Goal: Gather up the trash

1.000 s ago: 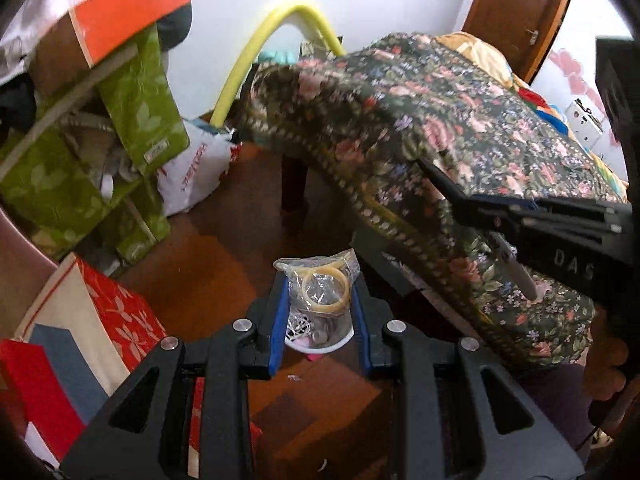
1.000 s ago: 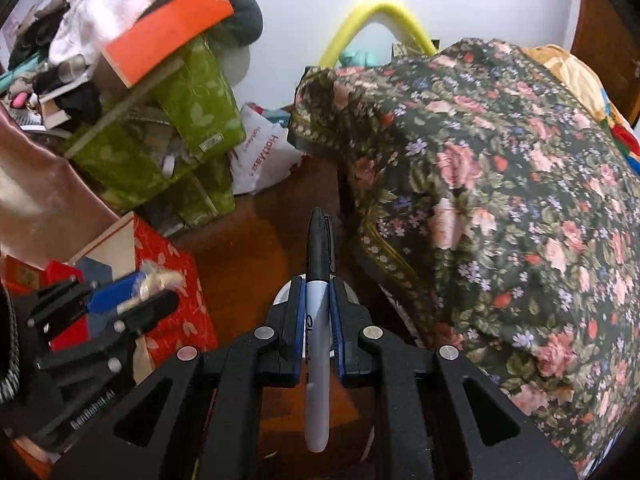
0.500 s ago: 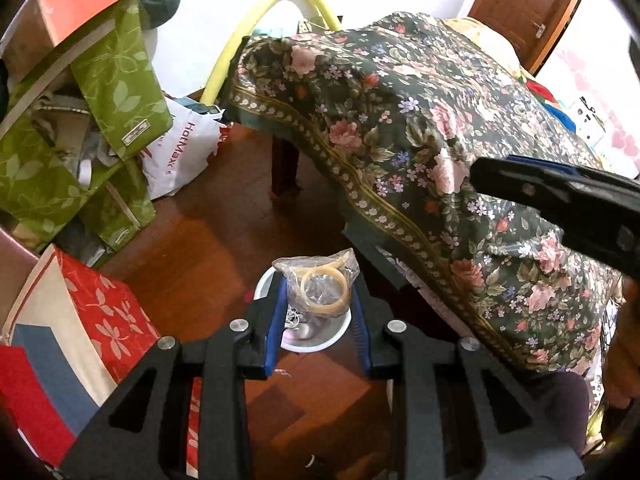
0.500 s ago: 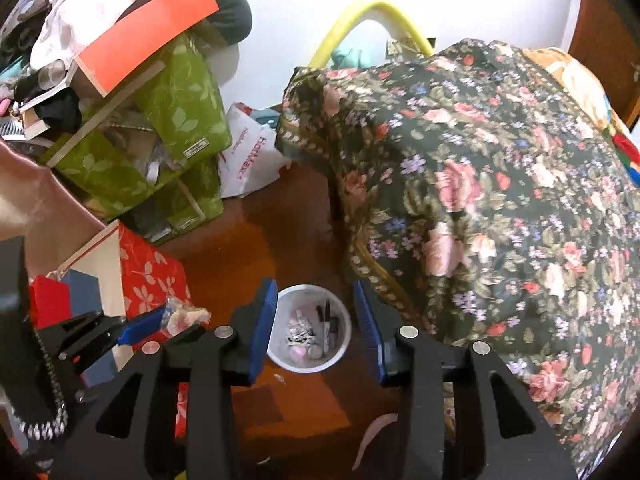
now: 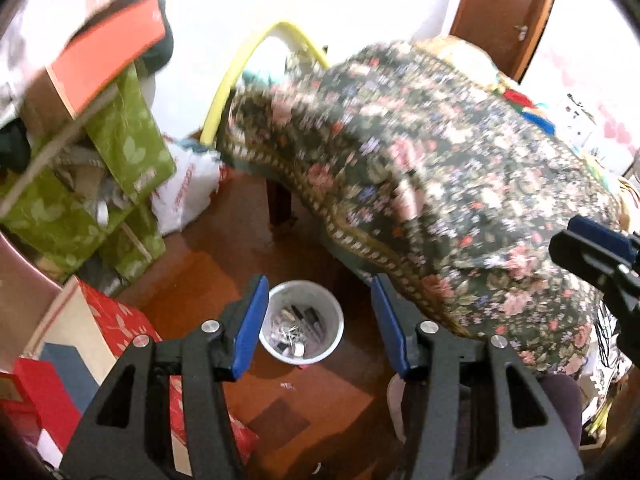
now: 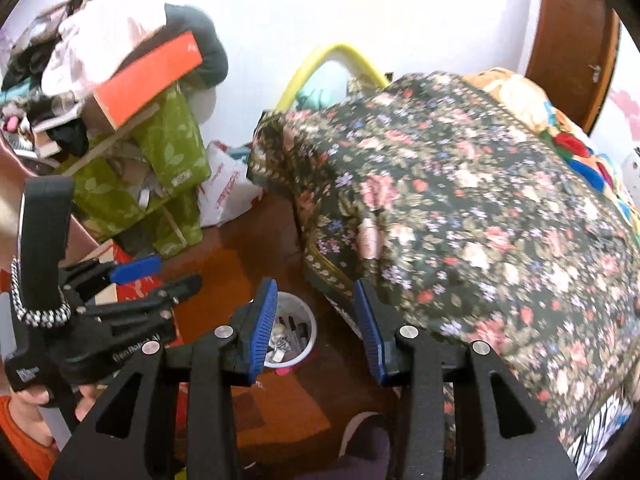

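both grippers hang over the brown floor (image 5: 340, 396), pointing down at a small white bin (image 5: 301, 322) that stands just off the hanging edge of the floral cloth (image 5: 460, 200) draped over the table. the left gripper (image 5: 316, 320) has its blue pads spread and its jaws are opening, nothing between them, only the bin far below. the right gripper (image 6: 316, 330) stands apart too, empty, with the same bin (image 6: 294, 332) partly hidden behind its left pad. inside the bin lies trash: dark stick-like pieces and pale crumpled bits. left of the bin sits a red patterned box (image 5: 116, 320), and behind it green bags (image 5: 128, 148) are heaped against the wall.
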{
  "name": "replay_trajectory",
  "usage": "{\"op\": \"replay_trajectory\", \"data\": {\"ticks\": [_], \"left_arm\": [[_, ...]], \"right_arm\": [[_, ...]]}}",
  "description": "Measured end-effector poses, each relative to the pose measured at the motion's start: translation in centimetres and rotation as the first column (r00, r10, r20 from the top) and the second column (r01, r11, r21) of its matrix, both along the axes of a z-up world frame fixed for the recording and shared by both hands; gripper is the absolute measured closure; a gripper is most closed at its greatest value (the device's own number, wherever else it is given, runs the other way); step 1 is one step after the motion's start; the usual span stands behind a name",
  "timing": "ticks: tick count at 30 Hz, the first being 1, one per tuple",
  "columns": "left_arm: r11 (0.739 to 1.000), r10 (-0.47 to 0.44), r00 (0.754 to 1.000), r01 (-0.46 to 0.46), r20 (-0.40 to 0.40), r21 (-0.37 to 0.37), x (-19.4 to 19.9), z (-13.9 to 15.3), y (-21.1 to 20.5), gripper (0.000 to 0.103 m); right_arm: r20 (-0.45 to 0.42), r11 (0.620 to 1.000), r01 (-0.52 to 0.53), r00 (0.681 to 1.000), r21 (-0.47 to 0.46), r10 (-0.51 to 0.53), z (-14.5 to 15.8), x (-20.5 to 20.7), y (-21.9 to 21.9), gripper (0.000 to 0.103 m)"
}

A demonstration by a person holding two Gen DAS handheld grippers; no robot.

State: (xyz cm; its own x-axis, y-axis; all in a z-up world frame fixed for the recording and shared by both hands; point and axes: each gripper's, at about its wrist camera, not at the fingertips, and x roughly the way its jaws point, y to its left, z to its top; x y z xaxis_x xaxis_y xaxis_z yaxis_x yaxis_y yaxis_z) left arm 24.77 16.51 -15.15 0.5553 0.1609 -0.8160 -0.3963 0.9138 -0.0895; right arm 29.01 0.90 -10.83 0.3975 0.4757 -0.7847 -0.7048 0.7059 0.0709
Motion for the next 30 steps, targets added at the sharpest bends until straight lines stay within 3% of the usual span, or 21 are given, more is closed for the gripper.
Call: {"op": "replay_trajectory", "data": {"ticks": [7, 13, 16, 22, 25, 27, 29, 30], "left_arm": [[0.996, -0.090, 0.977, 0.083, 0.192, 0.045, -4.8, 7.9, -5.4, 0.051], [0.980, -0.196, 0.911, 0.171, 0.363, 0.099, -9.8, 13.5, -10.4, 0.051], [0.967, -0.248, 0.870, 0.199, 0.426, 0.157, -12.8, 15.5, -12.8, 0.051], [0.949, -0.307, 0.821, 0.228, 0.482, 0.216, -17.3, 16.7, -15.7, 0.051], [0.943, -0.325, 0.813, 0.236, 0.484, 0.236, -19.0, 16.4, -16.4, 0.051], [0.938, -0.334, 0.814, 0.241, 0.474, 0.247, -19.7, 15.8, -16.8, 0.044], [0.940, -0.328, 0.826, 0.235, 0.459, 0.248, -20.1, 15.2, -17.0, 0.026], [0.942, -0.321, 0.830, 0.230, 0.456, 0.246, -20.4, 14.9, -17.1, 0.022]], "right_arm": [[0.093, 0.988, 0.106, 0.989, 0.115, -0.117, 5.0, -4.2, -6.6, 0.066], [0.190, 0.944, 0.228, 0.942, 0.240, -0.276, 9.5, -9.0, -12.7, 0.066], [0.241, 0.906, 0.295, 0.896, 0.302, -0.372, 11.3, -12.2, -15.4, 0.066], [0.331, 0.848, 0.396, 0.795, 0.353, -0.509, 12.5, -17.5, -18.0, 0.066], [0.358, 0.831, 0.423, 0.760, 0.362, -0.543, 12.4, -19.6, -18.8, 0.049], [0.377, 0.818, 0.438, 0.734, 0.372, -0.564, 12.1, -20.7, -19.2, 0.030], [0.389, 0.817, 0.441, 0.725, 0.371, -0.568, 11.7, -21.6, -19.4, 0.019], [0.386, 0.818, 0.441, 0.727, 0.370, -0.567, 11.7, -22.0, -19.7, 0.012]]}}
